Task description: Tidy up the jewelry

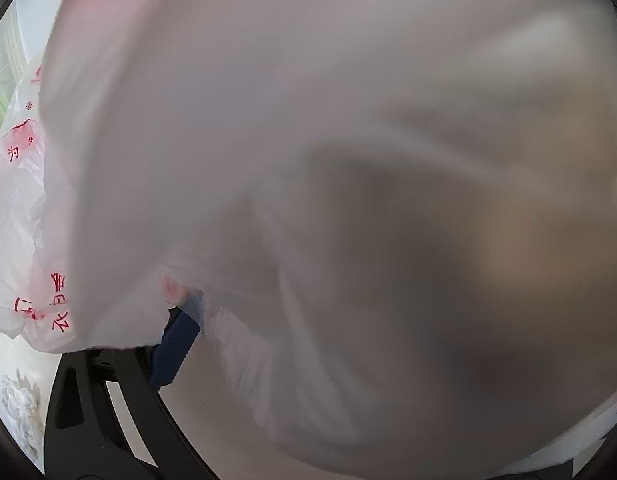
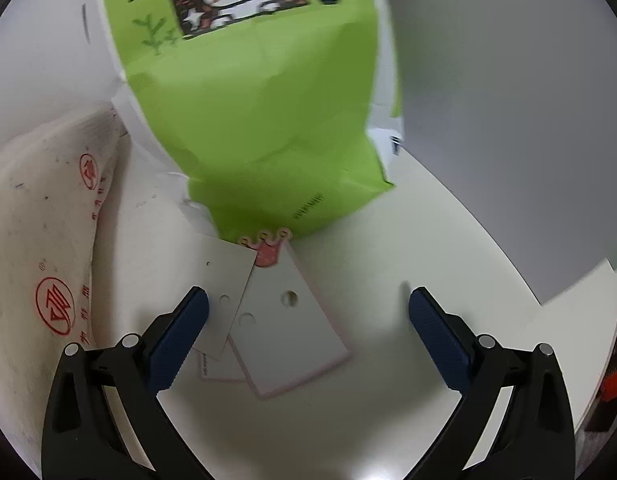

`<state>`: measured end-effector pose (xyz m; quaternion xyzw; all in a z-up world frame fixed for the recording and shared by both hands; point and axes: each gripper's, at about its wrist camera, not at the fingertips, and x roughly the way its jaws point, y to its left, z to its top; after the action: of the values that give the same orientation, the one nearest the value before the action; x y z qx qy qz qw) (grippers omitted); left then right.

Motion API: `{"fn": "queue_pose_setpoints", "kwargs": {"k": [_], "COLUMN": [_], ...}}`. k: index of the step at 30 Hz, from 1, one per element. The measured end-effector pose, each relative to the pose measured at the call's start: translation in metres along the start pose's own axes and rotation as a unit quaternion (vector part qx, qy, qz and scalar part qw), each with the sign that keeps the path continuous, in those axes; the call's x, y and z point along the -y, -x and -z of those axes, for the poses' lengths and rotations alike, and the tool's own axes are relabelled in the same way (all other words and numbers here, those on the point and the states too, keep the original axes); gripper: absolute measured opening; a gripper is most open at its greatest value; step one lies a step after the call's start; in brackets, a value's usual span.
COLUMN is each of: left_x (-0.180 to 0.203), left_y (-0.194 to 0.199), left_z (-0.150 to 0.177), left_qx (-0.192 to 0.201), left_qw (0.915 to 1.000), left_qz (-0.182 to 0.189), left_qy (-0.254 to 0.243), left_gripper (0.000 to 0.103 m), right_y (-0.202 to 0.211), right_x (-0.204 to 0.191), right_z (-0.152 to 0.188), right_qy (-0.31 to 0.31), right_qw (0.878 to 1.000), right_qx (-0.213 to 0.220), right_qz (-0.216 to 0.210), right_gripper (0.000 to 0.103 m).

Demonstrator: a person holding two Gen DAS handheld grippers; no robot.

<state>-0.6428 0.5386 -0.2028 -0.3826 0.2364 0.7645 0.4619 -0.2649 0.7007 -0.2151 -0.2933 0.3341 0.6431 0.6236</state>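
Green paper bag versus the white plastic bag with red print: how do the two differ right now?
The green paper bag is opaque, stiff and creased, with a cartoon cat picture; the white plastic bag is thin, translucent and crumpled, with red characters. The green paper bag stands clear ahead of the open right gripper, behind some white cards; the white plastic bag drapes right over the left camera, blurring most of that view. Both carry printing.

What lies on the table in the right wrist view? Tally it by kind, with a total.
Green paper bag: 1
White plastic bag with red print: 1
Flat cards: 3
Pink crown tag: 1
Total: 6
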Motion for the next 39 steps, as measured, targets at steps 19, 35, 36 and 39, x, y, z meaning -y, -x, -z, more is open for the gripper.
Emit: {"fn": "queue_pose_setpoints", "kwargs": {"k": [19, 35, 36, 39], "left_x": [-0.004, 0.000, -0.003, -0.002], "left_y": [0.000, -0.007, -0.006, -0.007], "left_z": [-0.005, -0.012, -0.011, -0.012], "left_qx": [-0.001, -0.001, -0.001, -0.001], "left_qw": [1.0000, 1.0000, 1.0000, 1.0000], "left_qz": [0.000, 0.000, 0.000, 0.000], "left_qy": [0.001, 0.001, 0.001, 0.001], "left_gripper": [0.098, 0.098, 0.098, 0.098], "right_y": [-0.009, -0.015, -0.015, -0.015], "right_x": [-0.014, -0.018, -0.019, -0.018], "right_z": [-0.012, -0.017, -0.017, -0.017], "right_qy": [0.034, 0.035, 0.035, 0.035], "right_qw": [0.999, 0.999, 0.999, 0.999], "right_qx": [-0.003, -0.003, -0.003, -0.003], "right_qz": [-0.024, -0.024, -0.024, -0.024], "right_gripper": [0.097, 0.097, 0.097, 0.097]}}
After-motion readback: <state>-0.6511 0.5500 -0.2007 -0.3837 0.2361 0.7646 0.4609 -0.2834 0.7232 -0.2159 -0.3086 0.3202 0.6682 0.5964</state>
